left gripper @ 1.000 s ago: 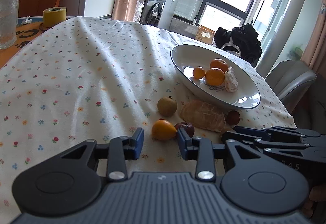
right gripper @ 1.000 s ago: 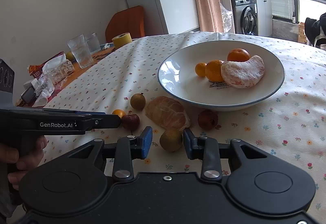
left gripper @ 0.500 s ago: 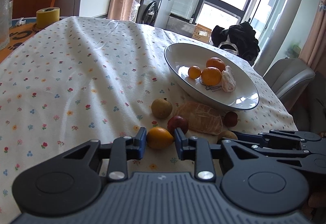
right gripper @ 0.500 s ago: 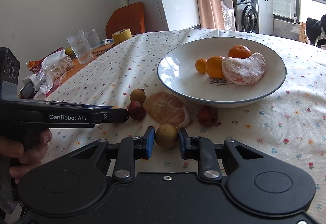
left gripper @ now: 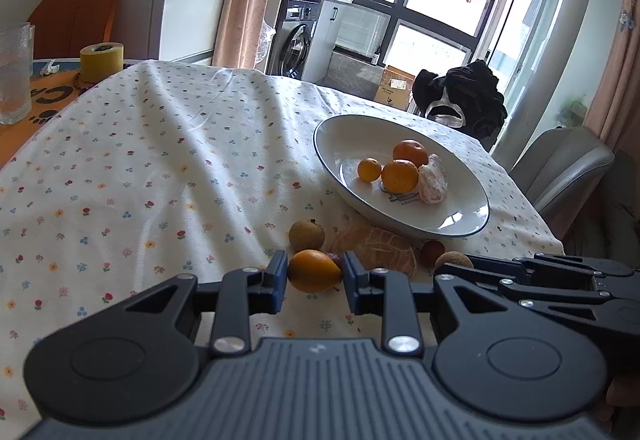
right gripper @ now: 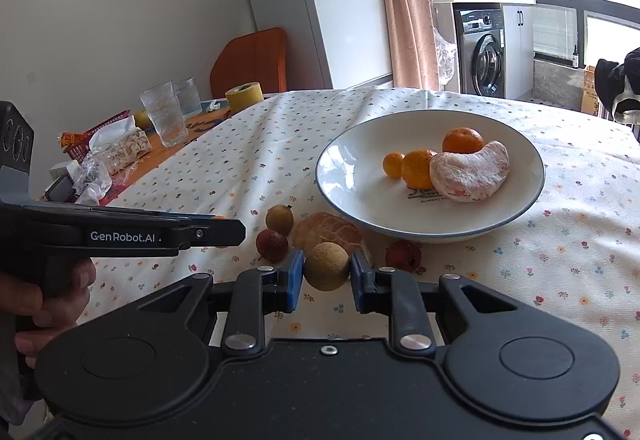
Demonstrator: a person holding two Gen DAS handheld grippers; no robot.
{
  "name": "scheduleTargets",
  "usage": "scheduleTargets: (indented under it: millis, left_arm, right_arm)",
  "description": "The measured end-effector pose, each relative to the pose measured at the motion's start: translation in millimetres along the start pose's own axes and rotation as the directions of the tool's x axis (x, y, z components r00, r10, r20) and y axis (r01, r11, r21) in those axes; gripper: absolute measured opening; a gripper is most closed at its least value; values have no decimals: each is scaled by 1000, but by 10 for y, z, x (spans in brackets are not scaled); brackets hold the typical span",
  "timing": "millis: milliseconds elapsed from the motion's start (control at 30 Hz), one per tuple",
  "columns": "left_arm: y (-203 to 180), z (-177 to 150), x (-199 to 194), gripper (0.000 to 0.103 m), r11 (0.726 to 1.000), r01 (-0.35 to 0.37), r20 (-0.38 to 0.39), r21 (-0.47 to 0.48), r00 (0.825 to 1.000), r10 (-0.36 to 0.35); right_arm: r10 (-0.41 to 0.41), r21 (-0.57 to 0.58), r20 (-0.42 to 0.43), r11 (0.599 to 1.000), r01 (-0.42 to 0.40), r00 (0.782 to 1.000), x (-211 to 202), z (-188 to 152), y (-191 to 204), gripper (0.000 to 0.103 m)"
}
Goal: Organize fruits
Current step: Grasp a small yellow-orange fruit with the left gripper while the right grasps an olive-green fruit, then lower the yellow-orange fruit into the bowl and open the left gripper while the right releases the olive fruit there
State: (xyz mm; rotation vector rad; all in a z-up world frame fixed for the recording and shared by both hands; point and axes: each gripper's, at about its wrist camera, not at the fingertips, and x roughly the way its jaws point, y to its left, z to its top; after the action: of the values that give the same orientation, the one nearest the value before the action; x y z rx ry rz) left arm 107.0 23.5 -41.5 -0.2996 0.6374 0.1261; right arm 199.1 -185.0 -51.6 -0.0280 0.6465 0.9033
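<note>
Three oranges are sitting in the white bowl — one small, two larger — together with one peeled citrus half leaning against them. A second peeled half is lying on the desk just in front of the bowl, touching its rim as far as the view shows. Two red lychees are resting on the cloth, one left of that half and one right of it, and one brown longan is sitting just behind the left lychee.

The left gripper is reaching forward low over the desk, its jaws pressing on both sides of a small yellow-orange fruit. The right gripper is lying alongside it, level and pointing toward the bowl, jaws closing on a second brown longan. A hand is wrapping the left gripper's handle.

Farther back, two glasses and one roll of yellow tape are standing — well apart from the fruit.
</note>
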Motion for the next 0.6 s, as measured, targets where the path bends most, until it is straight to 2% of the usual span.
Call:
scheduleTargets:
  millis: [200, 600]
  left_arm:
    - [-57, 35, -173, 28, 1000, -18, 38, 14, 999, 18]
    - [-126, 62, -222, 28, 1000, -6, 55, 23, 998, 5]
  right_arm:
    - [15, 3, 25, 1000, -15, 1000, -67, 30, -24, 24]
    - [-30, 21, 62, 999, 28, 998, -205, 82, -129, 24]
